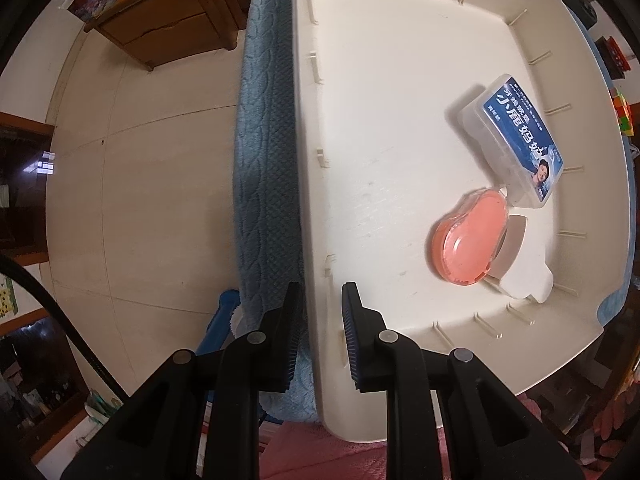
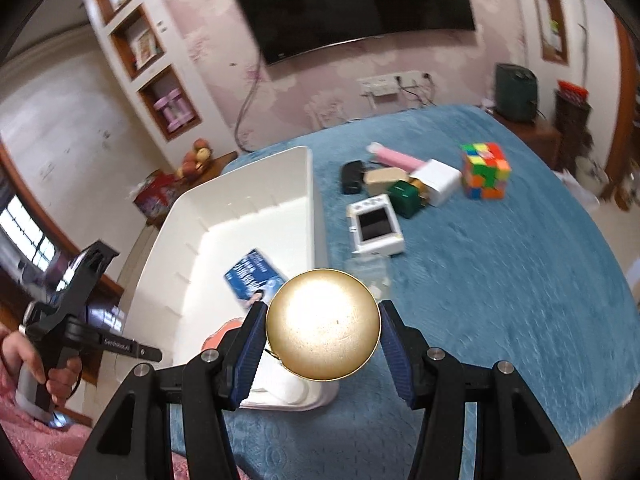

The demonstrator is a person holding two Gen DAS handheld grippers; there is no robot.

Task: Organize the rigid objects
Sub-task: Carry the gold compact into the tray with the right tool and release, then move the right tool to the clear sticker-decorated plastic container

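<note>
Right claw (image 2: 323, 356) has the gold tin (image 2: 323, 325) pinched between its pads, up in the air just over the bin's (image 2: 256, 200) near corner. Left claw (image 1: 318, 344) is clamped on the bin's rim, steadying it. Inside the bin: a blue box (image 1: 520, 136) and an orange case (image 1: 468, 240). This looks like the carry step; next, swing the tin over bare bin floor, lower, release.

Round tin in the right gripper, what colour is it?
Shiny gold; the round tin shows best in the right wrist view.
</note>
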